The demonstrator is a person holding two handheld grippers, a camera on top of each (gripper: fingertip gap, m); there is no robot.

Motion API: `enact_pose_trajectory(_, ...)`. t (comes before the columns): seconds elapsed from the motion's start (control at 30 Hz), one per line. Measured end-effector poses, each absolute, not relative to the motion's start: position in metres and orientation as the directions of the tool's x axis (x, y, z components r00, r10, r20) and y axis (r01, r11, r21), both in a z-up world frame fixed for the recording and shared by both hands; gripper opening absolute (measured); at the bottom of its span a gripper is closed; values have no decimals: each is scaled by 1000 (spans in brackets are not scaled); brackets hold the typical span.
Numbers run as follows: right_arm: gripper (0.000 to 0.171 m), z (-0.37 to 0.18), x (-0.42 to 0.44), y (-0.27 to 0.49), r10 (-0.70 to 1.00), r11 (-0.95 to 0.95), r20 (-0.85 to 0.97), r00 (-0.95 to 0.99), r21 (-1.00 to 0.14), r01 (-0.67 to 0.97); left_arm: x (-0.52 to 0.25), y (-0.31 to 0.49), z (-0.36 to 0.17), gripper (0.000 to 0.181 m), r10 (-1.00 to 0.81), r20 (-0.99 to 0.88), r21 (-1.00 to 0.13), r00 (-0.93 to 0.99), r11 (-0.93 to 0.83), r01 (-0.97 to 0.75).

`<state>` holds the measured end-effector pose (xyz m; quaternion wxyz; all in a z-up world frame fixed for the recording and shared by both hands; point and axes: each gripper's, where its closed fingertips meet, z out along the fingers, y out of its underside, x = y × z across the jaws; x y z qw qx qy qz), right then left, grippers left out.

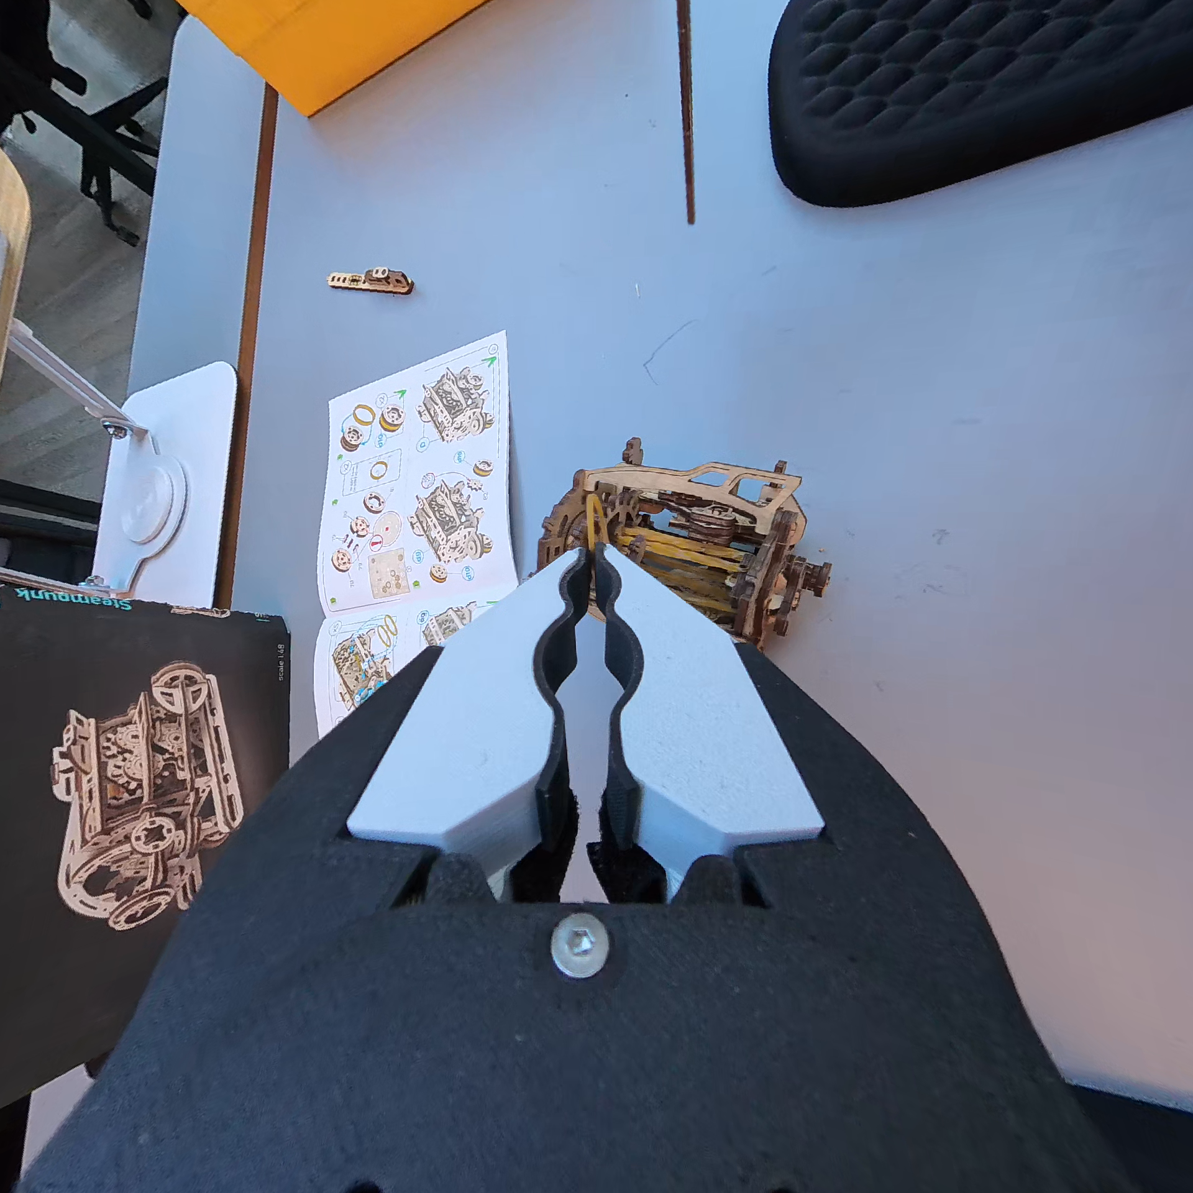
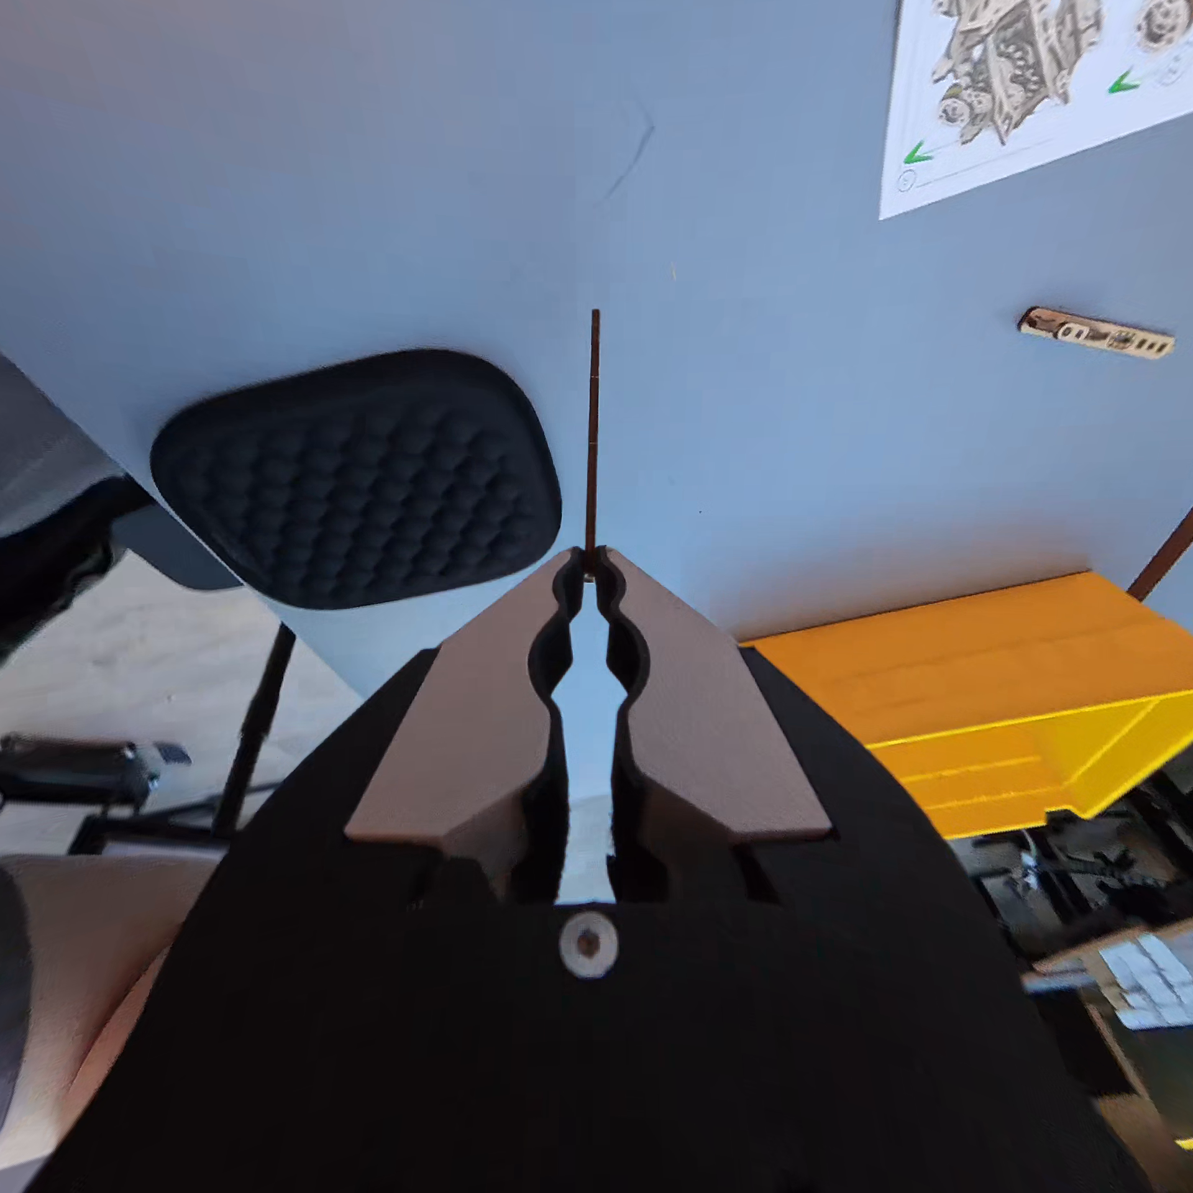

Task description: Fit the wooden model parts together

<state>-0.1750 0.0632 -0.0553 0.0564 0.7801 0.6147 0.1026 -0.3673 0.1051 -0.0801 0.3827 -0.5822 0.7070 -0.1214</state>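
A half-built wooden model (image 1: 697, 549) with gears and yellow rubber bands lies tilted on the grey table. My left gripper (image 1: 592, 555) is shut, with its tips pinching the model's near left edge. My right gripper (image 2: 591, 561) is shut on a thin dark wooden part (image 2: 593, 426), seen edge-on and pointing straight ahead over the table. That thin part also shows in the left wrist view (image 1: 686, 110), beyond the model. A small loose wooden strip (image 1: 371, 281) lies on the table; it shows in the right wrist view (image 2: 1097, 339) too.
An instruction sheet (image 1: 419, 484) lies left of the model, next to the black kit box (image 1: 129, 774). A black padded cushion (image 1: 968, 90) and a yellow bin (image 1: 323, 45) sit at the far side. A white stand base (image 1: 168, 478) is on the left table. Spacing between my two grippers at the tips: around 20 cm.
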Motion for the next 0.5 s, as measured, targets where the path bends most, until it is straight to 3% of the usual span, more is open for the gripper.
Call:
enact_pose_trajectory(0.03,2,-55,-180,64,978,-205,78,191,245,948,-367,104,-80,0,-916,-399,-619,-29,293,-729)
enact_pose_trajectory(0.27,2,-45,-231,70,994,-94,68,85,141,986,-368,97,-76,0,-928,-373,-658,-20,280,-699)
enact_pose_trajectory(0.5,2,-42,-234,62,994,-86,77,77,125,988,-367,92,-70,0,-925,-380,-680,-5,283,-677)
